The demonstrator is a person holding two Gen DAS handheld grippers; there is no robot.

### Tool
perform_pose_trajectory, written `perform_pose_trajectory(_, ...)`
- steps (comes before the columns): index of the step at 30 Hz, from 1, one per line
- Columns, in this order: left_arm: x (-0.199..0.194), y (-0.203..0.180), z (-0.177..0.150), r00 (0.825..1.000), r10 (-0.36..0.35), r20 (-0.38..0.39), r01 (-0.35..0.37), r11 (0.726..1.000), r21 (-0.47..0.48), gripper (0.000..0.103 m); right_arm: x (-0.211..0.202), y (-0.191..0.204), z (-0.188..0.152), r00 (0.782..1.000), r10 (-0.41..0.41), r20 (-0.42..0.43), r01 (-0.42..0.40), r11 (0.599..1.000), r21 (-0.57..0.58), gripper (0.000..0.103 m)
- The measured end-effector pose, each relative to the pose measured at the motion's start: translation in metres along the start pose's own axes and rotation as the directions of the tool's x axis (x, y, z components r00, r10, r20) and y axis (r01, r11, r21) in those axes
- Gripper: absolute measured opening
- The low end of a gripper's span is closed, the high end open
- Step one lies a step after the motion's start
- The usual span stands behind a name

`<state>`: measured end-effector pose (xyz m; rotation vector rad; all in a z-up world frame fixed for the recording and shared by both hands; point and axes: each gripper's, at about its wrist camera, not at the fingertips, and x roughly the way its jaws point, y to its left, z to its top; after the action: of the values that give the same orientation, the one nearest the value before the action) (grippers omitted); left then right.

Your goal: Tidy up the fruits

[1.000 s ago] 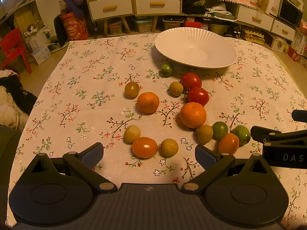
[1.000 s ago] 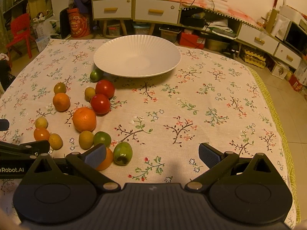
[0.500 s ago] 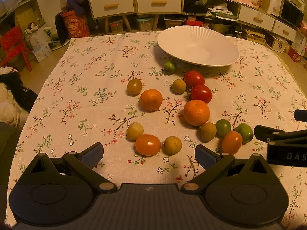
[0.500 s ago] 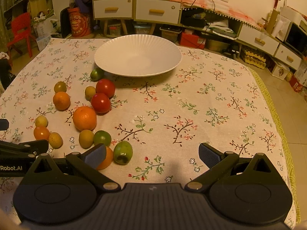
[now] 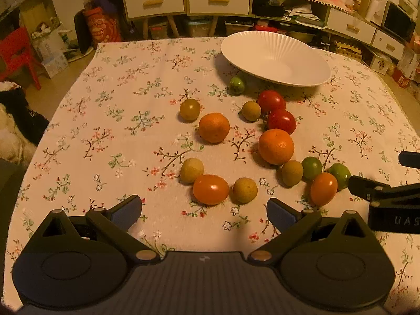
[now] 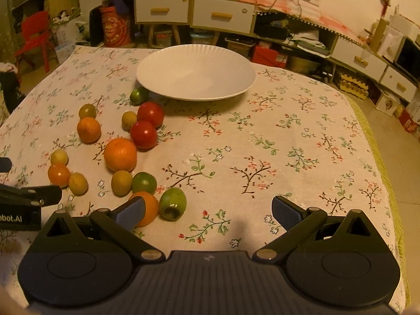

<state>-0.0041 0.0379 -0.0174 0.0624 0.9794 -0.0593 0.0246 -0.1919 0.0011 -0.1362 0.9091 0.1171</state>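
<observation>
1. The left tool (image 5: 204, 214) hangs released over the near tabletop (image 5: 126, 120), its jaws spread wide with nothing between them.
2. Just ahead of it lie an orange tomato (image 5: 210, 189) flanked by two small yellowish fruits, one (image 5: 192, 170) at its left and one (image 5: 245, 190) at its right.
3. The right tool (image 6: 208, 211) is also released and empty; its left finger (image 6: 130, 211) overlaps an orange fruit (image 6: 149, 207) in view, though whether they touch is hard to tell.
4. A green fruit (image 6: 173, 203) sits just beside that orange one.
5. Further back lie a big orange (image 6: 120, 154), two red tomatoes (image 6: 143, 134) touching each other, and a smaller orange (image 6: 88, 129).
6. The white plate (image 6: 195, 76) stands at the far side, holding no fruit; a green fruit (image 6: 139, 95) lies at its near left rim.
</observation>
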Motion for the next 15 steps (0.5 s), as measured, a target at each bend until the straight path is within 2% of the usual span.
perform_pose_trajectory(8, 0.005, 0.01, -0.007, 0.998, -0.07, -0.007, 0.07, 0.998, -0.009, 0.103, -0.004, 0.006, -0.008, 0.996, 0.076, 0.046, -0.073, 0.996, -0.053, 0.103)
perform_pose_trajectory(15, 0.011, 0.02, -0.012, 0.993, -0.115, 0.002, 0.115, 0.993, -0.038, 0.103, 0.003, 0.008, -0.016, 0.986, 0.156, 0.051, -0.153, 0.986, -0.068, 0.101)
